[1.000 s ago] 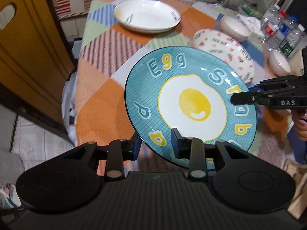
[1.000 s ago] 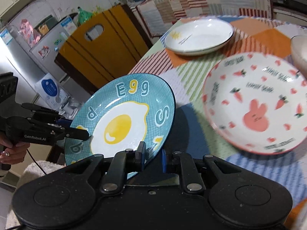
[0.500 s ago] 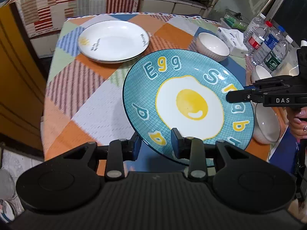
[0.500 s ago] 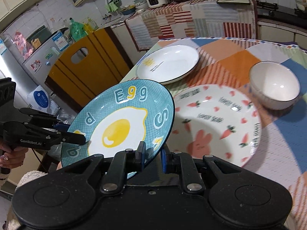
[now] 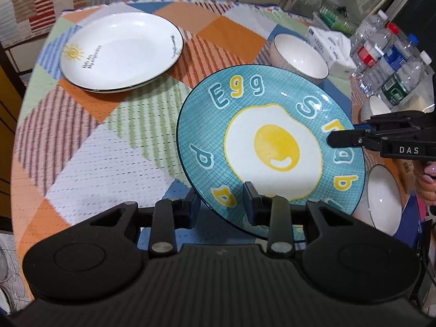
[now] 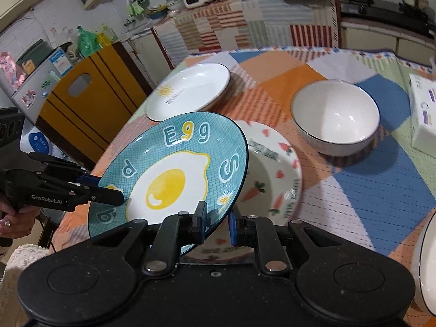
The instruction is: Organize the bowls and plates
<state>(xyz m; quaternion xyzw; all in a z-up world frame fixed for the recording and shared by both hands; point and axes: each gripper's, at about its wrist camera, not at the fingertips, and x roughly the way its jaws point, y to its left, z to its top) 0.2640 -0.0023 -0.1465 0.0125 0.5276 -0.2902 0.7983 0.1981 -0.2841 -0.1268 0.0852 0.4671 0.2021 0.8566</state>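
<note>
Patchwork tablecloth (image 5: 81, 141) covers the table, kitchen counter behind. Teal egg plate (image 5: 272, 147) hangs tilted above it, left gripper (image 5: 220, 207) and right gripper (image 6: 216, 224) each clamped on opposite rims. Under it sits a carrot plate (image 6: 275, 179), only visible from the right. White plate (image 5: 120, 51) and bowl (image 6: 335, 114) nearby; bottles (image 5: 387, 54) show only from the left.

Both tongs matte black plastic with ribbed housings, round side discs, silver pivot screws, blue-backed pads; left tongs (image 5: 220, 207) printed "GenRobot.AI", right tongs (image 6: 216, 224) printed "DAS"; thin black cable under the left hand (image 6: 11, 218).
</note>
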